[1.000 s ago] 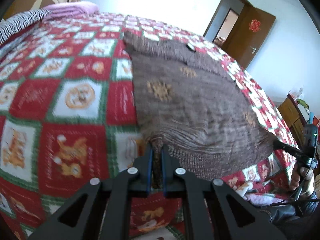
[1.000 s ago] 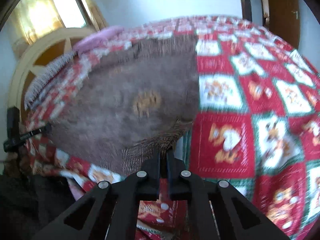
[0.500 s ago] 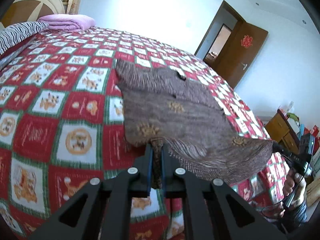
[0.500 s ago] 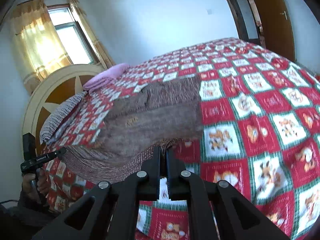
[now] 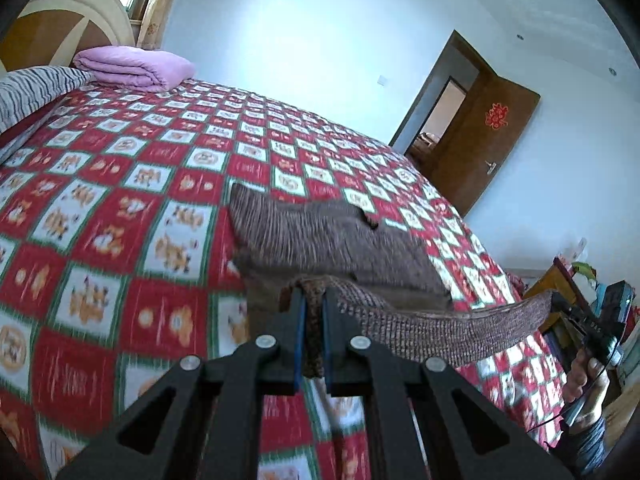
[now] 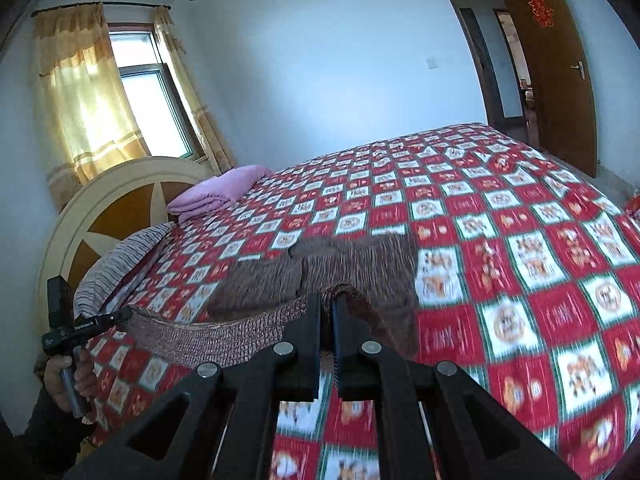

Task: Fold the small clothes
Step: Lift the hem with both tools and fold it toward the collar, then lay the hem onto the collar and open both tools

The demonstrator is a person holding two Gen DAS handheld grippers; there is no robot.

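A brown knitted garment (image 5: 332, 240) lies on the red checked bedspread (image 5: 120, 240). Its near hem is lifted off the bed and stretched between my two grippers. My left gripper (image 5: 313, 300) is shut on one hem corner. The right gripper also shows in the left wrist view (image 5: 560, 304), holding the other corner. In the right wrist view my right gripper (image 6: 327, 304) is shut on the hem of the garment (image 6: 352, 264), and the left gripper (image 6: 120, 314) shows at the left holding the far corner. The far part of the garment rests on the bed.
A folded purple blanket (image 5: 132, 66) and a striped pillow (image 5: 28, 92) lie by the headboard (image 6: 112, 200). An open wooden door (image 5: 480, 152) is beyond the bed. A curtained window (image 6: 132, 96) is behind the headboard. Furniture (image 5: 560, 284) stands at the right.
Both grippers have risen and moved forward over the bed with the hem. The near half of the garment has come off the bedspread and less of it lies flat.
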